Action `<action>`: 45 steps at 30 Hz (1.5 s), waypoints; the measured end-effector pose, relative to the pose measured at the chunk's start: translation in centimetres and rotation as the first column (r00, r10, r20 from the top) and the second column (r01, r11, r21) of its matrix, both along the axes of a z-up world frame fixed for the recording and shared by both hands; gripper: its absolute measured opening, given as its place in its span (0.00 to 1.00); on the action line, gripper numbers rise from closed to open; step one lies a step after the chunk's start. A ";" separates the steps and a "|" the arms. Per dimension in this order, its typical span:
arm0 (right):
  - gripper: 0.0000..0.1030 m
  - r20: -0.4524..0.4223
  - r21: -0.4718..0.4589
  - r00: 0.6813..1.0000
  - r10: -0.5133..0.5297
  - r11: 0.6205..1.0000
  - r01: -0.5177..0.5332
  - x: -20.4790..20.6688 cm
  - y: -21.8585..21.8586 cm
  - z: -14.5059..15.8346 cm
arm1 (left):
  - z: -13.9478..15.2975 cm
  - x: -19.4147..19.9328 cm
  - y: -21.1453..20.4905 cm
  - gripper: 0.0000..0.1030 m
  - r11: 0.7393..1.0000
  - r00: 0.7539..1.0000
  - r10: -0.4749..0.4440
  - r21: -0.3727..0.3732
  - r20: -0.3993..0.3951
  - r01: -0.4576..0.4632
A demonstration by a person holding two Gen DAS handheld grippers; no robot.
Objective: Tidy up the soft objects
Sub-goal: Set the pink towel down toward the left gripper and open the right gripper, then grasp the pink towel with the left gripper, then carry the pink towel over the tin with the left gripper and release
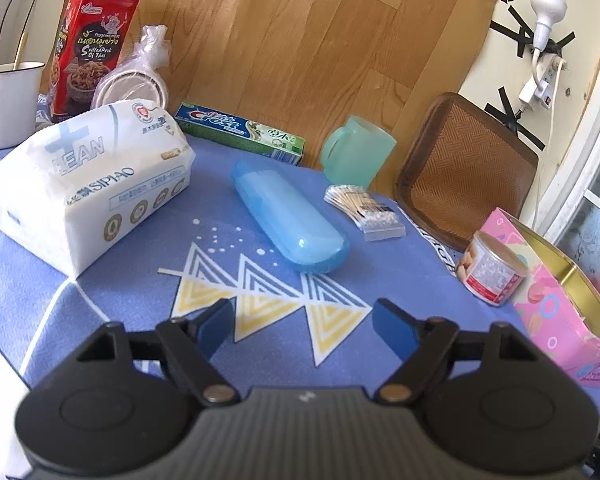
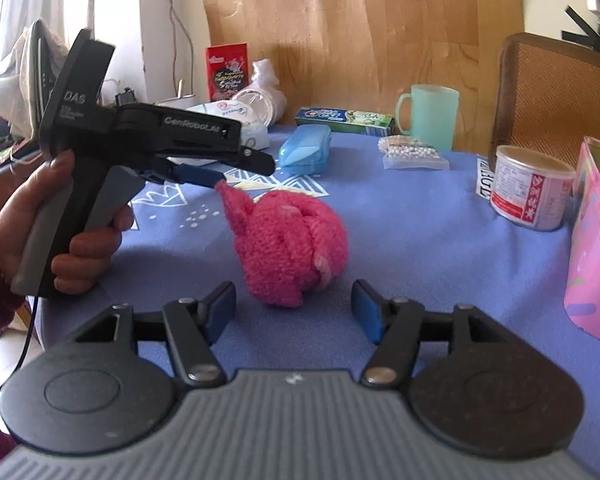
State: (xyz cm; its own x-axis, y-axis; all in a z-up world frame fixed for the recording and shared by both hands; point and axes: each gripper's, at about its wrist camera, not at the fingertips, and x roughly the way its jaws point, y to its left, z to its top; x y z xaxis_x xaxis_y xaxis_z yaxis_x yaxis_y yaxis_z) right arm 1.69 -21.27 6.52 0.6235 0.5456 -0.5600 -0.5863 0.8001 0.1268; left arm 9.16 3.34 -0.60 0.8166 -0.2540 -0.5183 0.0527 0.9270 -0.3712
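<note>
A pink knitted soft toy [image 2: 288, 240] lies on the blue tablecloth [image 2: 420, 248] in the right wrist view, just ahead of my right gripper [image 2: 294, 312], which is open and empty. My left gripper [image 2: 220, 174] shows there from the side, held in a hand, its fingertips right beside the toy's pointed ear; it grips nothing. In the left wrist view my left gripper [image 1: 304, 330] is open over the cloth [image 1: 100, 320], and the toy is out of sight. A white tissue pack [image 1: 92, 184] lies at the left.
On the table stand a blue case [image 1: 290, 220], toothpaste box [image 1: 240, 132], green cup [image 1: 356, 152], cotton swabs [image 1: 364, 208], a can [image 1: 492, 268], an open pink tin [image 1: 560, 304], a red snack bag [image 1: 88, 48] and a white mug [image 1: 8, 104]. A chair [image 1: 464, 172] stands behind.
</note>
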 end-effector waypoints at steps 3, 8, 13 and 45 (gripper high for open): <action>0.65 -0.015 0.025 1.000 -0.018 1.000 0.018 0.2 -0.5 0.0 | 0.0 0.0 0.2 0.77 1.000 1.000 0.001 -0.010 0.002 -0.001; 0.65 -0.031 0.052 0.999 -0.034 0.998 0.036 0.3 -0.8 -0.1 | -0.2 0.0 0.4 0.78 1.000 1.000 0.003 -0.030 0.009 -0.003; 0.67 -0.029 0.045 0.999 -0.032 0.998 0.033 0.4 -0.8 -0.1 | -0.2 -0.2 0.7 0.78 0.998 1.000 0.008 -0.055 0.015 -0.008; 0.49 0.105 0.062 0.979 -0.172 0.984 0.166 0.5 -4.6 3.8 | 7.8 0.5 -14.3 0.43 0.866 0.870 -0.485 -0.093 0.089 0.492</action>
